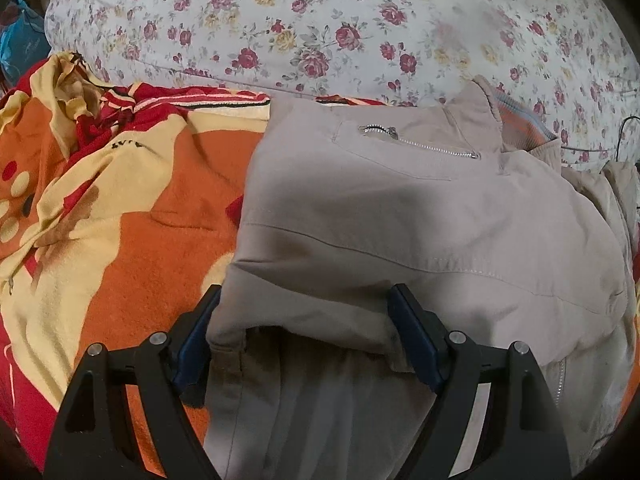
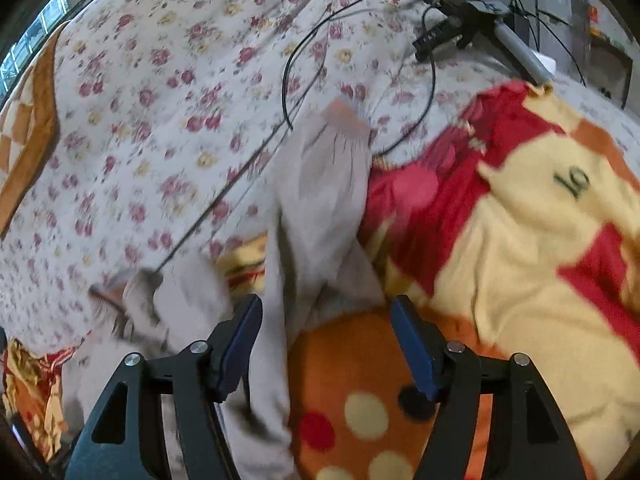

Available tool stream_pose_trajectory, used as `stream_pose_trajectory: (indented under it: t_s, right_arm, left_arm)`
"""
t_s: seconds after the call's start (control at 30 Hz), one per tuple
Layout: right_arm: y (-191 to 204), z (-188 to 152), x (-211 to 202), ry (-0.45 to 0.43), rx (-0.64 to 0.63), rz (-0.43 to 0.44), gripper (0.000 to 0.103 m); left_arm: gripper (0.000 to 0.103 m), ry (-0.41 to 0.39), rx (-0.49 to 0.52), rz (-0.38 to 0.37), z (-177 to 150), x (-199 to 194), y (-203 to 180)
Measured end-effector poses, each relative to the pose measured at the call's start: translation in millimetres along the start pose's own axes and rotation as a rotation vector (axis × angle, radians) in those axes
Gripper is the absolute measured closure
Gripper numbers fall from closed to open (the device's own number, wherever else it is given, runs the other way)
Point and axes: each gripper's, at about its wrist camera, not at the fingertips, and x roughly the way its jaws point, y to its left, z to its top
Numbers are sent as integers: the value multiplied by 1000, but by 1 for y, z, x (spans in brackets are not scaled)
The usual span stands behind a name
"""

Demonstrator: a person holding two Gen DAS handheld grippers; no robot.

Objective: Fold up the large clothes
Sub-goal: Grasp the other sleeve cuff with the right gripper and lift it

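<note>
A beige jacket (image 1: 400, 208) with a zipped chest pocket (image 1: 420, 142) lies on an orange, red and yellow blanket (image 1: 120, 208). My left gripper (image 1: 306, 304) is open, its fingers spread wide over the jacket's folded lower edge, with cloth lying between them but not clamped. In the right wrist view a beige sleeve (image 2: 320, 200) with a ribbed cuff (image 2: 344, 118) stretches away over the blanket (image 2: 500, 240). My right gripper (image 2: 326, 312) is open, its fingers either side of the sleeve's near end. The view is blurred.
A floral bedsheet (image 1: 320, 20) covers the bed beyond the blanket and also shows in the right wrist view (image 2: 160, 120). A black cable (image 2: 288, 80) loops over the sheet. A dark device with wires (image 2: 460, 28) sits at the far right.
</note>
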Motion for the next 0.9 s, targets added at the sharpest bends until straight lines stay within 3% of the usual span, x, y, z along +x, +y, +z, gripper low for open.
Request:
stream_pose_trajectory:
  t_s: [0.17, 0.33, 0.4, 0.47, 0.53, 0.57, 0.63, 0.73, 0.9]
  right_arm:
    - [14, 32, 38, 27, -48, -47, 33]
    - [34, 57, 64, -8, -96, -118, 32]
    - [47, 62, 78, -22, -161, -234, 20]
    - [51, 67, 101, 6, -192, -304, 21]
    - [43, 69, 114, 43, -163, -220, 58]
    - [37, 71, 115, 56, -137, -156, 101]
    - [28, 76, 98, 26, -110, -84, 101]
    - [26, 79, 38, -94, -135, 46, 102]
    - [59, 78, -67, -200, -290, 266, 102]
  left_arm:
    - [20, -2, -5, -3, 1, 1, 0]
    - [18, -10, -16, -1, 3, 5, -1]
    - [17, -15, -17, 4, 5, 7, -2]
    - [17, -17, -14, 8, 6, 8, -3]
    - [17, -14, -13, 6, 7, 8, -3]
    - [17, -11, -16, 3, 7, 7, -3]
    - [17, -7, -23, 0, 8, 6, -2]
    - [17, -10, -28, -7, 9, -1, 0]
    - [17, -55, -72, -30, 10, -20, 10]
